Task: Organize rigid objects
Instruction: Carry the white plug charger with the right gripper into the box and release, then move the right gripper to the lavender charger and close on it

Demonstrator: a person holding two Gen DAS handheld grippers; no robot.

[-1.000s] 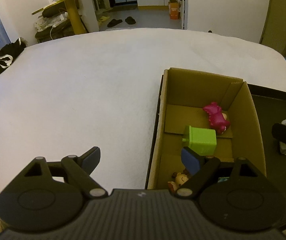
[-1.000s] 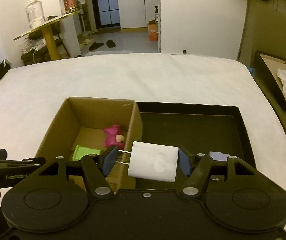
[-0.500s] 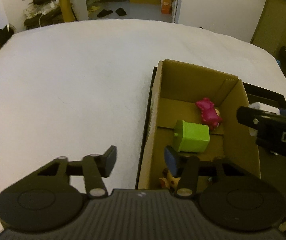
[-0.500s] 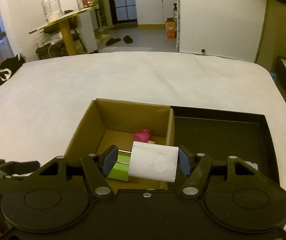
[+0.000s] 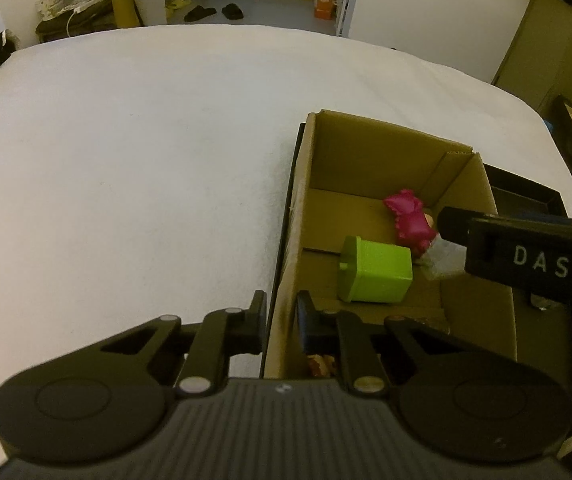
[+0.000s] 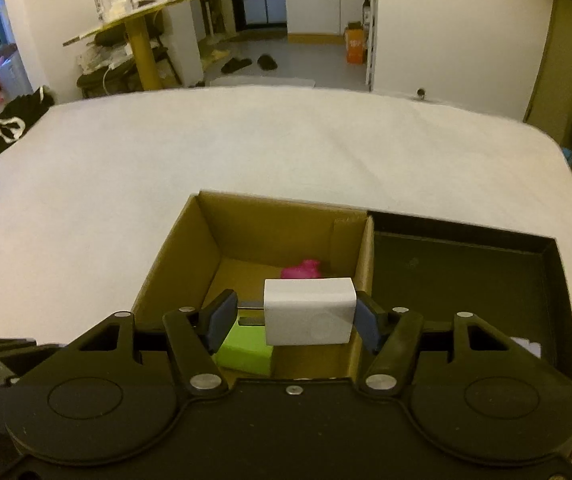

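Left gripper [image 5: 281,322]: nearest to its camera, fingers straddling the near-left wall of the cardboard box [image 5: 389,160]; the gap is narrow and pinches that wall, or comes very close to it, so it appears to steady the box.
Right gripper [image 6: 291,318]: closed on the white plug adapter [image 6: 309,311]; one pad presses its right face, the other meets its metal prongs on the left.
Adapter position: held in the air above the box's open top, over the green block [image 6: 246,354].
Step in hand: judged to be lowering the adapter into the box.
Doing it well: bring it down into bare floor beside the green block, clear of the right wall, and open the fingers only when it is low, so it does not bounce or tip out.
Adapter's look: a small white rounded block, smooth and matte, with a faint embossed mark on the facing side.
Further in: a pink toy [image 6: 301,270] lies toward the box's far end.
Beyond right: a black tray [image 6: 541,280] sits against the box.
Underneath: a white sheet [image 6: 246,152].
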